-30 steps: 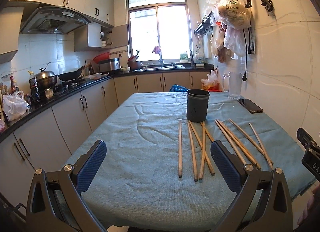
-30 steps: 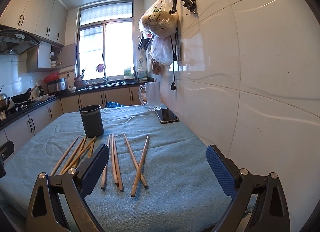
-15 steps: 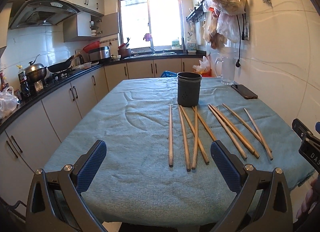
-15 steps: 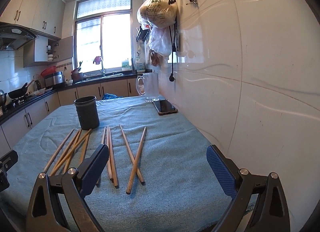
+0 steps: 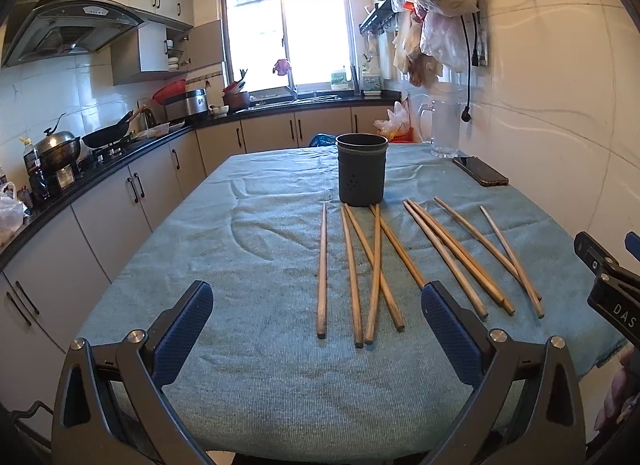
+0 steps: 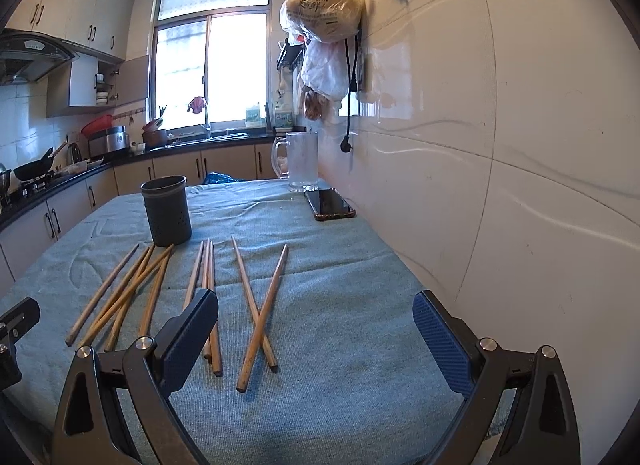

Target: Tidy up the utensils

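Observation:
Several wooden chopsticks (image 5: 376, 269) lie loose on the teal tablecloth (image 5: 260, 249), pointing toward a dark grey utensil holder (image 5: 361, 169) that stands upright behind them. The right wrist view shows the same chopsticks (image 6: 260, 305) and the holder (image 6: 166, 211). My left gripper (image 5: 316, 325) is open and empty, near the table's front edge, with the leftmost chopsticks' near ends between its fingers. My right gripper (image 6: 316, 329) is open and empty over the right-hand chopsticks; its body shows at the right edge of the left wrist view (image 5: 612, 289).
A black phone (image 5: 480, 176) and a clear glass pitcher (image 5: 444, 129) sit at the table's far right by the tiled wall (image 6: 500, 145). Plastic bags (image 6: 324, 9) hang from wall hooks. A kitchen counter (image 5: 120, 153) with pots runs along the left.
Both grippers have moved forward and lower toward the table. The chopsticks and holder now appear closer. Nothing on the table has moved.

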A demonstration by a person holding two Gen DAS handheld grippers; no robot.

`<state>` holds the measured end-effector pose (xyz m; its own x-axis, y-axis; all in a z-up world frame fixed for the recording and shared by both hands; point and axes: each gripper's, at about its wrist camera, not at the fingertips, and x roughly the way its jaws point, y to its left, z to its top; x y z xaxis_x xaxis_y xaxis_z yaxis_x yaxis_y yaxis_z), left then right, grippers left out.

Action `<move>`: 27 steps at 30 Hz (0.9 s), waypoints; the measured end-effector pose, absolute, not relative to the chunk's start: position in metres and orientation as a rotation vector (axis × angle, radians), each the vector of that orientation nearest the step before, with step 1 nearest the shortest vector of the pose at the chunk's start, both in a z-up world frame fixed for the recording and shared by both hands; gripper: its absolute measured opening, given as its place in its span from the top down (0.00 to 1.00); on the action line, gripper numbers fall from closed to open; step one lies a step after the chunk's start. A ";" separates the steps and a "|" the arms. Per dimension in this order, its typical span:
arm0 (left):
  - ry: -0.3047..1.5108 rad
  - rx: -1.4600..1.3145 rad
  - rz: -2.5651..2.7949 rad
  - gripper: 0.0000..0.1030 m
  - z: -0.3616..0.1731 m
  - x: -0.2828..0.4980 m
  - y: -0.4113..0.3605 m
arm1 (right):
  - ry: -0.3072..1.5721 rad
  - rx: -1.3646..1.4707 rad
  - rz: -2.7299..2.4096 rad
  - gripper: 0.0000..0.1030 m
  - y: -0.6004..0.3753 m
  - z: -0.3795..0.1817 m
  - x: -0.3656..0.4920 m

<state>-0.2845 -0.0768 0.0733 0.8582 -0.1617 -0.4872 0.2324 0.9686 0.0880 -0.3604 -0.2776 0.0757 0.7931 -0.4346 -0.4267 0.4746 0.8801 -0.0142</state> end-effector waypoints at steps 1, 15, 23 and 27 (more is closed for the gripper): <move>0.498 0.144 -0.205 0.00 0.073 -0.283 -0.077 | 0.435 0.096 -0.489 0.03 -0.279 0.076 -0.360; 0.532 0.098 -0.156 0.00 0.101 -0.235 -0.045 | 0.498 0.095 -0.430 0.03 -0.309 0.088 -0.333; 0.722 0.049 -0.244 0.02 0.113 -0.170 -0.038 | 0.617 0.156 -0.310 0.04 -0.336 0.091 -0.290; 0.777 0.053 -0.282 0.29 0.109 -0.138 -0.045 | 0.698 0.225 -0.253 0.24 -0.352 0.087 -0.261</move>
<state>-0.1384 -0.0453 0.1094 0.6772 -0.2319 -0.6983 0.2704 0.9611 -0.0569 -0.2606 -0.3523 0.0870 0.7377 -0.1535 -0.6574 0.3031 0.9455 0.1193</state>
